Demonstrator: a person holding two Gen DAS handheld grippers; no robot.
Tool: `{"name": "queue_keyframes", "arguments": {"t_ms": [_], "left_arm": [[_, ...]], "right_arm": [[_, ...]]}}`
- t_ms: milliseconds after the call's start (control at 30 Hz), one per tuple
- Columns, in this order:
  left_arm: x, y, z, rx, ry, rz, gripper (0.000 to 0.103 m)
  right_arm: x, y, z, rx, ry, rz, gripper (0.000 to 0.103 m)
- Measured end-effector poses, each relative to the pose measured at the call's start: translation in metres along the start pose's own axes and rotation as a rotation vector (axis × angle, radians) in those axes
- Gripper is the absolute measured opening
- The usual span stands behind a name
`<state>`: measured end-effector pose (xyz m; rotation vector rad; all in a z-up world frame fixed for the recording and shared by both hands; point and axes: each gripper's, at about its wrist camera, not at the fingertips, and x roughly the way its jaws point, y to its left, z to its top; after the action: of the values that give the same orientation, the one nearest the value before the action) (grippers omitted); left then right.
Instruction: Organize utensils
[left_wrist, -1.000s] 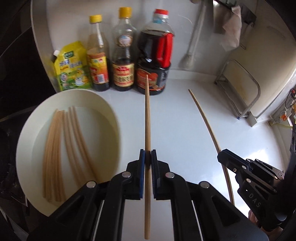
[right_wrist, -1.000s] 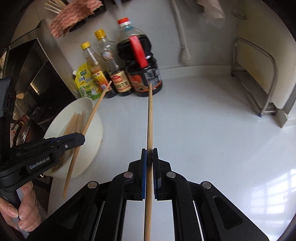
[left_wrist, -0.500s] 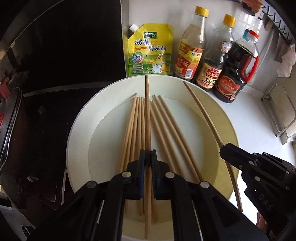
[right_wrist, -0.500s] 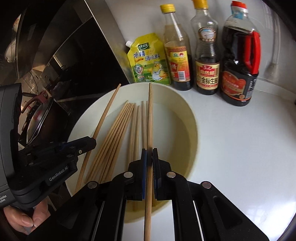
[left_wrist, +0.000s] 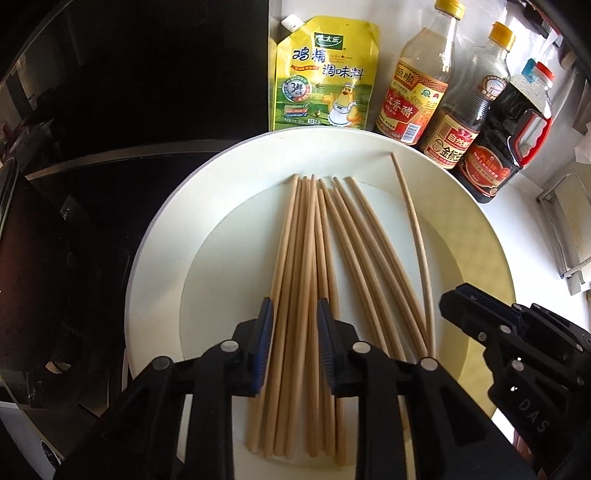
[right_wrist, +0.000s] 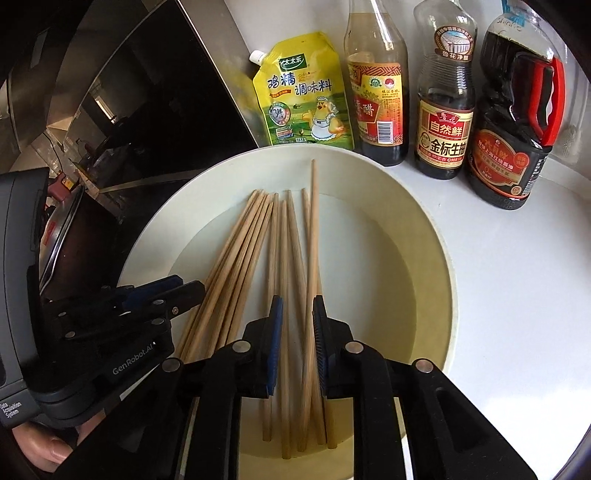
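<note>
A white plate (left_wrist: 166, 258) holds several wooden chopsticks (left_wrist: 314, 240) lying side by side. My left gripper (left_wrist: 294, 306) hovers over their near ends. Its jaws are opening, and the sticks below the gap lie loose on the plate, untouched by the blue pads. My right gripper (right_wrist: 298, 301) is over the same plate (right_wrist: 436, 240) with its jaws also opening. One long chopstick (right_wrist: 313, 221) runs through that gap close to the right pad, and neither pad presses on it. From the left wrist this stick (left_wrist: 410, 206) looks pale, lying apart beside the right gripper (left_wrist: 458, 299).
Behind the plate stand a yellow seasoning pouch (left_wrist: 325, 77), a vinegar bottle (left_wrist: 417, 92), a soy sauce bottle (left_wrist: 465, 110) and a dark jug with a red handle (left_wrist: 513, 136). A black cooktop (left_wrist: 110, 110) lies on the left, a wire rack (left_wrist: 561, 229) on the right.
Both grippers moved left from over the white counter to above the plate, each shut on a chopstick. Now both pairs of jaws have parted and the sticks rest among the others.
</note>
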<state>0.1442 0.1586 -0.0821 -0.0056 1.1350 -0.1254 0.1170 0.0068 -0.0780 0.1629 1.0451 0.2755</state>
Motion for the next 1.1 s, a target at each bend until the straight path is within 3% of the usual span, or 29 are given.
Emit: {"name": "queue_keyframes", "arguments": {"t_ms": [233,567,767,1100], "left_arm": [[-0.008,0.006,-0.004,-0.014,0.000,-0.003,0.049],[-0.033,0.006,-0.013,-0.019,-0.037,0.001,0.051],[-0.049,0.006,-0.016,-0.017,-0.070,0.008,0.055],[-0.072,0.003,-0.025,-0.012,-0.106,0.019,0.067]], "right_arm": [[-0.014,-0.002,-0.005,0.015,-0.010,-0.021,0.021],[-0.032,0.003,-0.015,0.001,-0.025,-0.048,0.025],[-0.047,0.004,-0.020,-0.005,-0.056,-0.069,0.033],[-0.067,0.010,-0.029,-0.006,-0.085,-0.085,0.041]]}}
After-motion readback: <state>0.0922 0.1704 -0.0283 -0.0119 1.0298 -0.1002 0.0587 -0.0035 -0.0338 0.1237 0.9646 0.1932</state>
